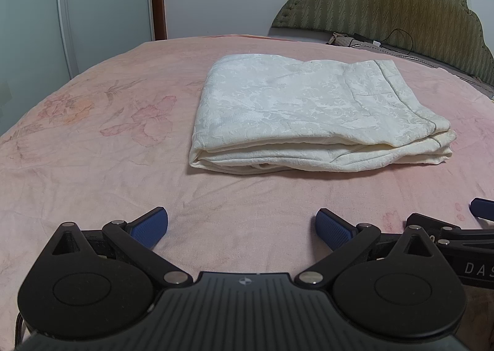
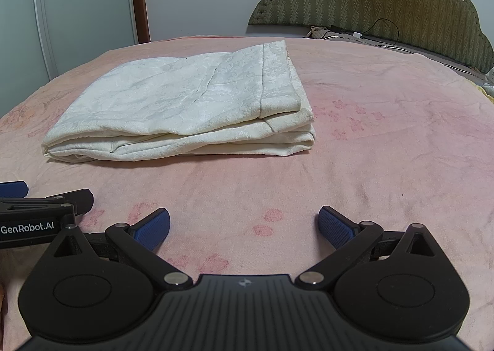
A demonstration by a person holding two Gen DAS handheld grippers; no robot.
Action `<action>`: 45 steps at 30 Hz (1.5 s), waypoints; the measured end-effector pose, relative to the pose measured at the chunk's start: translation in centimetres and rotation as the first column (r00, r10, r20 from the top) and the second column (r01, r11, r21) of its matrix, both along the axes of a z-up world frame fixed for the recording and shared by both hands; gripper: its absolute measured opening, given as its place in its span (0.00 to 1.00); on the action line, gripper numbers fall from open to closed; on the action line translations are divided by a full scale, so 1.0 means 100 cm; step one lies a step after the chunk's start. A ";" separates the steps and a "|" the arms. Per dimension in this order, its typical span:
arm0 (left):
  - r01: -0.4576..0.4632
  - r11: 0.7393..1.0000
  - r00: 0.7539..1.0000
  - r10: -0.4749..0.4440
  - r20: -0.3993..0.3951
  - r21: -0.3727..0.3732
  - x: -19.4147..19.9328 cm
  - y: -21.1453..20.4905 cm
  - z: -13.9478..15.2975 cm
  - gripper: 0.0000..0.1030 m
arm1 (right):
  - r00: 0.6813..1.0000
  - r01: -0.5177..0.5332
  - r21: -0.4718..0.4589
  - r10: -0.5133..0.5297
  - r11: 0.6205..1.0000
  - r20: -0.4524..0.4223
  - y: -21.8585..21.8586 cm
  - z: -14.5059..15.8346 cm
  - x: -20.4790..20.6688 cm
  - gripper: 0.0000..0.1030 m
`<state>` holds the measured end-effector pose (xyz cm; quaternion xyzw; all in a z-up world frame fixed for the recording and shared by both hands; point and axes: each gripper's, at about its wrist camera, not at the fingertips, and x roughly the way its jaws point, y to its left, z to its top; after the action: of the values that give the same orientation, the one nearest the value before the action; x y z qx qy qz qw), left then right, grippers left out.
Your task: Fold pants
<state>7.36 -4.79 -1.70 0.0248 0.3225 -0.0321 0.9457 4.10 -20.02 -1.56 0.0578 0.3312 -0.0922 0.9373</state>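
The cream white pants lie folded into a thick rectangular stack on the pink bed cover; they also show in the right wrist view. My left gripper is open and empty, low over the cover, well short of the stack's near edge. My right gripper is open and empty too, beside the left one, with the stack ahead and to its left. The right gripper's side shows at the right edge of the left wrist view, the left gripper's at the left edge of the right wrist view.
The pink flowered bed cover spreads all around. An olive padded headboard stands at the back right, with a black cable and small items along its base. A white wardrobe and wall stand behind the bed.
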 end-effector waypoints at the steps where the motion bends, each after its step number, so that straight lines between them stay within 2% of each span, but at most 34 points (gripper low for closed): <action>1: 0.000 1.000 1.000 0.000 0.000 0.000 0.000 0.000 0.000 1.00 | 1.000 0.000 0.000 0.000 1.000 0.000 0.000 0.000 0.000 1.00; 32: 0.002 1.000 1.000 -0.002 0.002 0.003 0.000 0.000 -0.001 1.00 | 1.000 0.000 0.000 0.000 1.000 0.002 0.000 0.000 -0.001 1.00; 45: 0.008 1.000 1.000 -0.008 -0.001 0.001 -0.002 0.001 0.001 1.00 | 0.995 0.094 0.026 -0.095 0.995 0.014 -0.013 0.002 -0.005 1.00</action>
<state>7.14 -4.68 -1.63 0.0265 0.3228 -0.0357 0.9454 3.62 -21.29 -1.37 0.0861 0.3222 -0.1318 0.9335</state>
